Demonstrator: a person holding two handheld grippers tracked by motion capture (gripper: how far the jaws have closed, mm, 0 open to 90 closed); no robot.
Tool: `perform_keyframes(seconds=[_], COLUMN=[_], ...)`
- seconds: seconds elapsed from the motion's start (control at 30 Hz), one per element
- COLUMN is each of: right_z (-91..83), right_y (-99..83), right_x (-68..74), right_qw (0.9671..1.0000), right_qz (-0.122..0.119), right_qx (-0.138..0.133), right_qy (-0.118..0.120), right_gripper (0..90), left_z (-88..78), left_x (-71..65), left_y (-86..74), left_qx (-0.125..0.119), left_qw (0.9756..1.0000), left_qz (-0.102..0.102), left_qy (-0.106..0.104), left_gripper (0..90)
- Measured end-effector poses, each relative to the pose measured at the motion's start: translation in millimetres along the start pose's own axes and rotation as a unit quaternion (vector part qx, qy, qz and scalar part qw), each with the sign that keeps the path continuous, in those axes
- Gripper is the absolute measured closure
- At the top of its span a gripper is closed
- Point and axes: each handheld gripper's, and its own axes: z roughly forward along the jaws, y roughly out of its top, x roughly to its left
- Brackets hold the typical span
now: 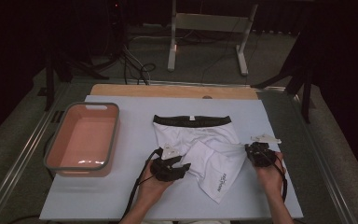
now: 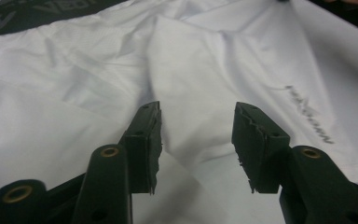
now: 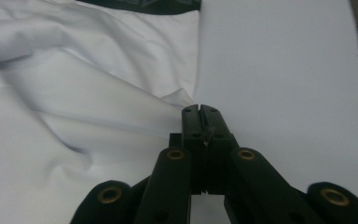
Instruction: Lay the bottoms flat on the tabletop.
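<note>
White boxer briefs [image 1: 200, 135] with a black waistband [image 1: 191, 120] lie flat on the pale table [image 1: 98, 196]. One leg is folded over toward me, showing a small grey logo [image 1: 220, 179]. My left gripper [image 1: 185, 166] is at the fold's near-left edge. In the left gripper view its jaws stand open [image 2: 198, 109] just above the white cloth [image 2: 98, 70], with the logo [image 2: 310, 114] off to the right. My right gripper [image 1: 251, 150] is at the briefs' right edge. In the right gripper view it is shut [image 3: 200, 108] on a pinched tip of the cloth [image 3: 74, 93].
A pink basin with a grey rim [image 1: 116, 126] stands empty at the table's left. A wooden strip [image 1: 168, 90] runs along the far edge. Beyond it are a metal stand [image 1: 205, 23] and cables on the floor. Bare table [image 3: 284, 70] lies right of the briefs.
</note>
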Motion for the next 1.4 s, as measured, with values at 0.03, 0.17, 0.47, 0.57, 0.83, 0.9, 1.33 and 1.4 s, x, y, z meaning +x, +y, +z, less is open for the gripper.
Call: perform_keyframes(seconds=[0.03, 0.17, 0.47, 0.57, 0.83, 0.9, 1.33, 1.4], right_z=[0.5, 0.9, -19.3, -27.5, -33.8, -32.3, -24.0, -24.3], right_y=[0.5, 0.3, -10.6, -18.4, -34.9, -37.0, -41.6, -40.8], right_x=[-0.8, -2.0, 5.5, 11.1, 28.1, 30.4, 42.2, 42.1], right_qw=[1.0, 1.0, 0.9983, 0.9977, 0.9951, 0.9947, 0.9919, 0.991], right_qz=[0.0, 0.004, 0.023, 0.023, 0.022, 0.02, -0.007, -0.012], right_qx=[0.001, 0.0, 0.008, 0.013, 0.046, 0.051, 0.076, 0.078], right_qy=[-0.003, 0.006, 0.052, 0.062, 0.085, 0.087, 0.102, 0.108], right_gripper=[89.4, 84.5, 47.8, 47.0, 46.2, 46.2, 76.6, 87.3], left_z=[6.7, 19.9, 12.3, 5.8, -3.6, -4.3, -9.2, -10.1], left_x=[1.4, 2.2, -5.1, -6.6, -7.5, -6.1, -11.7, -13.6], left_y=[0.6, 1.6, -0.1, -2.3, -1.5, -0.4, -0.6, -0.4], left_qx=[0.01, 0.032, 0.054, 0.049, 0.039, 0.037, 0.036, 0.037], left_qw=[0.9999, 0.9995, 0.9981, 0.9984, 0.9989, 0.999, 0.9986, 0.9984], left_qz=[-0.002, -0.001, 0.022, 0.017, 0.016, 0.013, 0.01, 0.008], left_qy=[0.003, 0.003, -0.018, -0.022, -0.022, -0.022, -0.037, -0.042], left_gripper=[50.6, 49.6, 86.3, 86.4, 86.3, 86.4, 86.2, 86.2])
